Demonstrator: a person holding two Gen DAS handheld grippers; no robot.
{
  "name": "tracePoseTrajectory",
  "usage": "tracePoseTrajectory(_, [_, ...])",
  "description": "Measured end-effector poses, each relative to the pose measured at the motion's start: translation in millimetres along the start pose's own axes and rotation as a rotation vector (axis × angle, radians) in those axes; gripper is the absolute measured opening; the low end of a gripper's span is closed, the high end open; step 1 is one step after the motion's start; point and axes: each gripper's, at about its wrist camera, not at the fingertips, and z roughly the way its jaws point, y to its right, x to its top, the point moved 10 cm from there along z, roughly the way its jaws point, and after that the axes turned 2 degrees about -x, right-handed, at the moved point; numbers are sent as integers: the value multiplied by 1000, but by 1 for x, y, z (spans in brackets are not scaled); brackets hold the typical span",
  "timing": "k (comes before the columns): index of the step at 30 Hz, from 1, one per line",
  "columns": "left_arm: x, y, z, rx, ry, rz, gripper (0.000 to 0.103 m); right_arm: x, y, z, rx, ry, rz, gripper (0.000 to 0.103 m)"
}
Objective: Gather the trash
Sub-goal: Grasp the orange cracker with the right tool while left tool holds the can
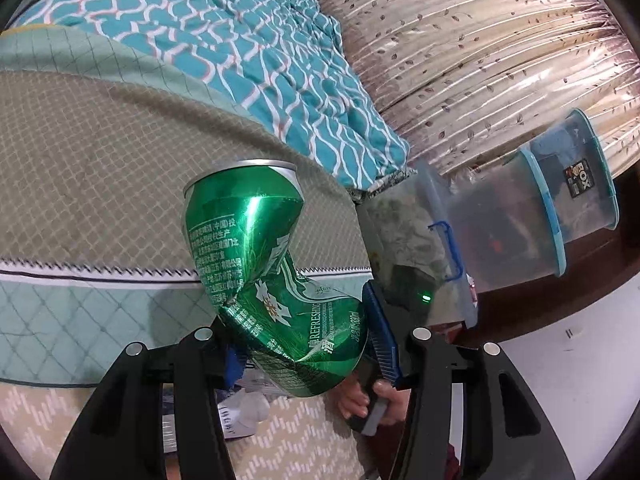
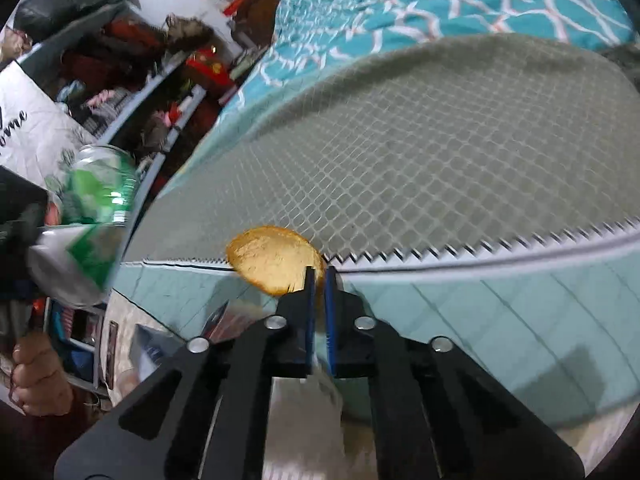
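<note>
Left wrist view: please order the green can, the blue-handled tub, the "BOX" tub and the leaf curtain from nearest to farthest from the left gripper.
1. Green can, crushed, held between the left gripper's fingers.
2. Blue-handled tub, just right, beyond the can.
3. "BOX" tub, farther right.
4. Leaf curtain, behind the tubs, upper right.

The left wrist view looks forward and downward along its fingers, close over the bed's edge (image 1: 120, 276), toward curtains (image 1: 480, 40) at upper right; the right wrist view faces the same mattress edge (image 2: 480, 264) from close by; both share the teal patterned quilt (image 1: 240, 40) across their tops, and the crushed green can (image 1: 272, 280), which fills the left view's centre, sits blurred at the right view's left edge (image 2: 96, 216).
</note>
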Motion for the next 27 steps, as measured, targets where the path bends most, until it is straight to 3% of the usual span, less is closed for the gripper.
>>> tracePoseTrajectory(7, [-22,47,54,-27,-76,54,49,7,61,-94,-71,151,96,8])
tracePoseTrajectory(10, [-23,60,58,-45,-66,54,49,4,66,-97,-4,124,172,12])
tracePoseTrajectory(12, [-23,61,53,-35,-51,60,49,4,56,-84,-6,93,143,44])
tracePoseTrajectory(13, [-23,60,49,-31,-45,59,49,6,47,-75,-18,88,98,82])
tracePoseTrajectory(15, [-23,54,36,-28,-31,53,49,10,28,-55,-33,67,1,79])
tracePoseTrajectory(17, [-21,45,21,-17,-11,51,49,9,8,-25,0,-24,-30,59])
tracePoseTrajectory(20, [-18,24,0,-14,9,25,49,5,-5,17,24,-140,0,44])
tracePoseTrajectory(22, [-16,12,-11,-17,20,9,49,3,-11,33,64,-176,48,40])
tracePoseTrajectory(27, [-10,-11,-28,-48,33,-22,49,2,-22,50,122,-186,120,40])
